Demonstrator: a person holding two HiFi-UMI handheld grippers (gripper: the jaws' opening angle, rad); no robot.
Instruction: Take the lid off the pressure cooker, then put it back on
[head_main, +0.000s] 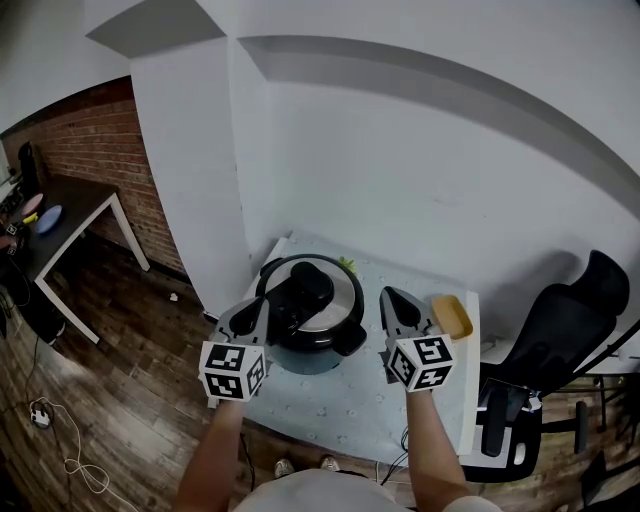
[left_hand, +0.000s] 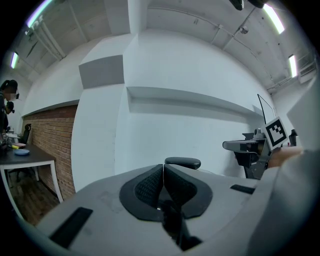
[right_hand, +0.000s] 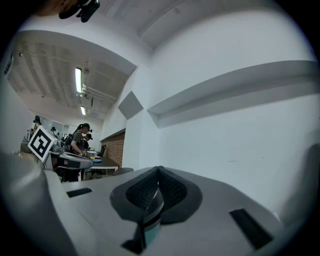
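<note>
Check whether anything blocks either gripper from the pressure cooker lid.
Nothing visible does. The lid sits on the pressure cooker, with the left gripper at its left edge and the right gripper just to its right, both shut and empty. The yellow object lies beyond the right gripper, off the path.

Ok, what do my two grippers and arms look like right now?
Left gripper and right gripper match: grey wedge-shaped bodies, black ribbed pads, each carrying a white cube with black square markers. Forearms are bare, no sleeves in view.
</note>
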